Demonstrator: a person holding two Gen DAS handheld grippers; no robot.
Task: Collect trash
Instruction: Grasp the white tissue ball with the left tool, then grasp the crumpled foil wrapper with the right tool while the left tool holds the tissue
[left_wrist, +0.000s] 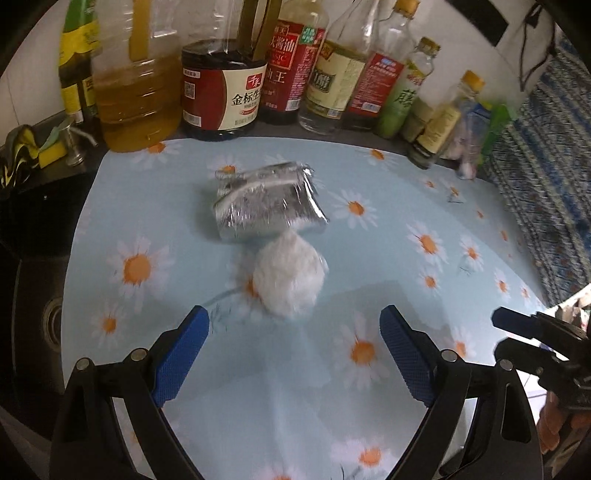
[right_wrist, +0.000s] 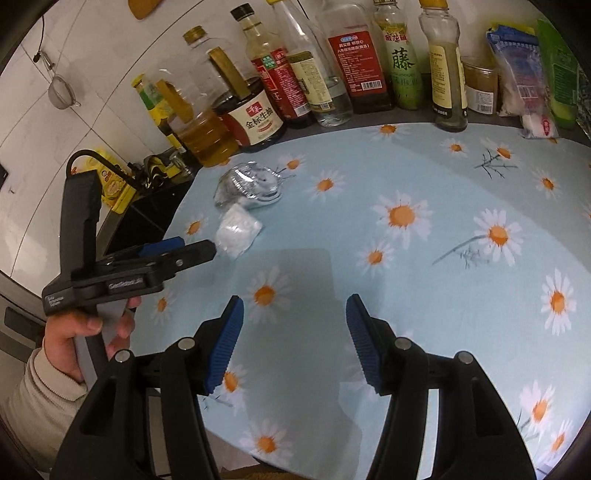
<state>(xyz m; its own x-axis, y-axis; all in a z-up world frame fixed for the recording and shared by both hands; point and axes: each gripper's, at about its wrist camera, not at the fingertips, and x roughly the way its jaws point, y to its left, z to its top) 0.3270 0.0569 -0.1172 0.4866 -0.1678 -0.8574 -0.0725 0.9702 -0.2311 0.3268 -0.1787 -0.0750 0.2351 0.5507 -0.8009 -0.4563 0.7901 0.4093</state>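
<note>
Oil jug (left_wrist: 136, 96) partly full, soy bottle (left_wrist: 221, 92) dark

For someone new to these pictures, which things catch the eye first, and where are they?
A crumpled silver foil wrapper and a white paper ball lie touching on the daisy-print tablecloth. Behind them, sauce and oil bottles line the wall. The left gripper is open just before the ball.

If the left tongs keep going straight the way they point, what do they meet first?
Probably the white paper wad, just ahead of the open left tongs; the crumpled foil wrapper lies behind it. Depth is uncertain.
</note>
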